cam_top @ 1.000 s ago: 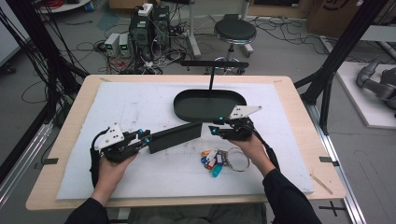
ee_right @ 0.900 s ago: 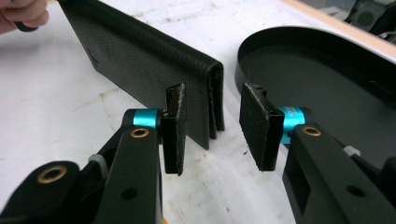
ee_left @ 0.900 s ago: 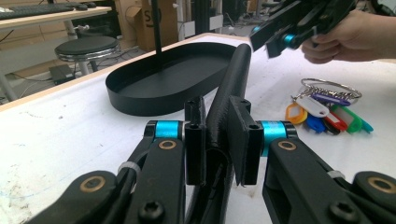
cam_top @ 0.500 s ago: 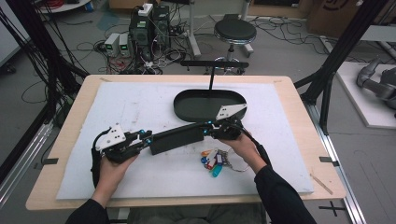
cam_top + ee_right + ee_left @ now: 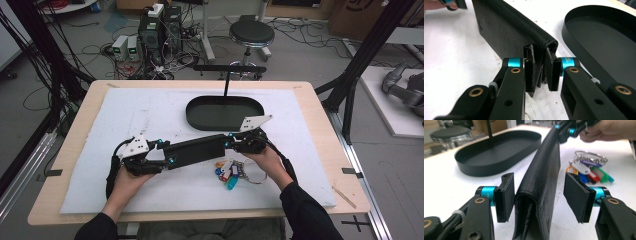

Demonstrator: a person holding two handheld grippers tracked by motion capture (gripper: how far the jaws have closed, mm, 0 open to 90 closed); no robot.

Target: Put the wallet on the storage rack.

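At frame centre, the right tongs [image 5: 539, 72] clench the black wallet [image 5: 196, 149]; the left tongs [image 5: 539, 195], just opened, straddle its other end unpressed.

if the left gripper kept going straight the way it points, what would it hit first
Probably the black wallet: it already stands between the left gripper's just-opened jaws, pads apart from it. Farther along, the right gripper holds its other end.
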